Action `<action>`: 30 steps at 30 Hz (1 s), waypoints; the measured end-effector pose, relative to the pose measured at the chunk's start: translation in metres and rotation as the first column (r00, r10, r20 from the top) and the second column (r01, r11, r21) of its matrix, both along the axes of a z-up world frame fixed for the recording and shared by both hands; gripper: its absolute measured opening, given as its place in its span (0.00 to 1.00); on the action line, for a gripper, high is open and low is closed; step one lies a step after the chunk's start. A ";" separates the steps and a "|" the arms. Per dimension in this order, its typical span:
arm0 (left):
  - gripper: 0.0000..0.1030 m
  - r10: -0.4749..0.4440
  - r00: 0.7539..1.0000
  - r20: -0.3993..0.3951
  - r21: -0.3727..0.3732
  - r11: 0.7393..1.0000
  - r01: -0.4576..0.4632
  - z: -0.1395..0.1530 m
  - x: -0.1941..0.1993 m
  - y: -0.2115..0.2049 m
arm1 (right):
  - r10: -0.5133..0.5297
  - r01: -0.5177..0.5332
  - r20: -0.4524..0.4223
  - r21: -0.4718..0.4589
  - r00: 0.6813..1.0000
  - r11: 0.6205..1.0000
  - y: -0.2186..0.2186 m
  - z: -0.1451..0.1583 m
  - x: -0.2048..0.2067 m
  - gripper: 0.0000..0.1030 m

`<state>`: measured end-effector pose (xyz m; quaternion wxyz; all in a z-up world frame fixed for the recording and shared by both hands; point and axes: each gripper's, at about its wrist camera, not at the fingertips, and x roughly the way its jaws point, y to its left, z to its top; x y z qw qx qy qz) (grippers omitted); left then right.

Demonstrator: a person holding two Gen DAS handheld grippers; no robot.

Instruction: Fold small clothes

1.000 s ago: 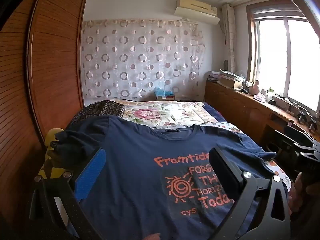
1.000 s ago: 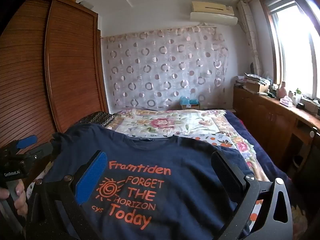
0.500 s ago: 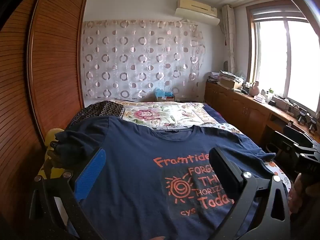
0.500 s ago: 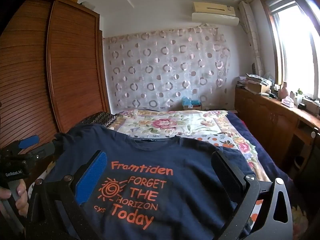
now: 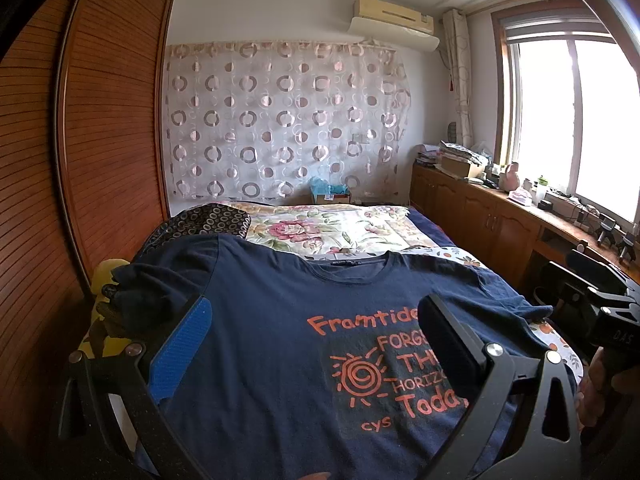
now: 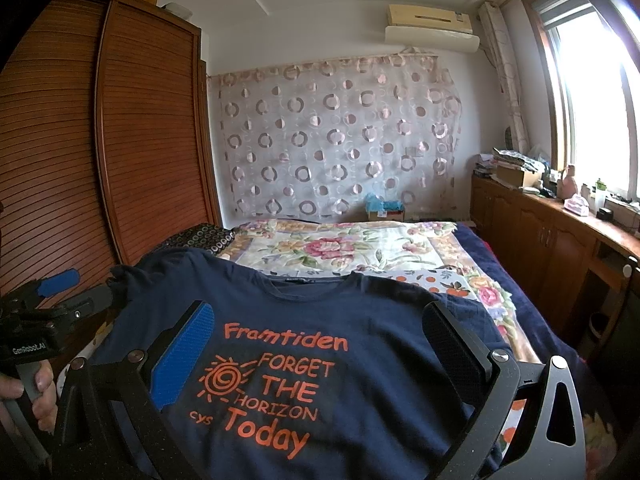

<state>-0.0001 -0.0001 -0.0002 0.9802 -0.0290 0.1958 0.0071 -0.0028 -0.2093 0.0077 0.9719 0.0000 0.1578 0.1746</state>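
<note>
Left tool [image 5: 316, 338]: fingers wide apart, empty, over the shirt
Right tool [image 6: 318, 338]: wide apart too, empty; its body reads "DAS"
Left tool body: "GenRobot.AI"
Shirt [image 6: 360, 320]: navy, flat on the bed, front up, collar at the far side
Print: orange — "Framtiden FORGET THE HORIZON Today", "cys", a spiral sun
Bed [image 6: 360, 244]: floral cover
Room: slatted wardrobe [image 6: 132, 140] left, ring curtain [image 5: 280, 120] behind, air conditioner [image 5: 394, 16], counter [image 5: 500, 216] under the window

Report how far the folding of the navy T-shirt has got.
Done: the navy T-shirt lies spread print-up on the bed. In hand: nothing; left gripper and right gripper hover above it, jaws open. Left: every fold, sleeves included.
</note>
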 end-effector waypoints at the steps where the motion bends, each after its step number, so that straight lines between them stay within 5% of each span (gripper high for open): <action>1: 1.00 0.000 1.000 0.000 0.000 1.000 0.000 0.000 0.000 0.000 | 0.000 0.000 0.000 0.000 1.000 1.000 0.000 0.001 0.000 1.00; 30: 1.00 0.001 1.000 0.001 0.004 1.000 -0.001 0.000 0.000 0.000 | 0.005 -0.005 -0.004 0.003 1.000 1.000 0.001 0.000 0.000 1.00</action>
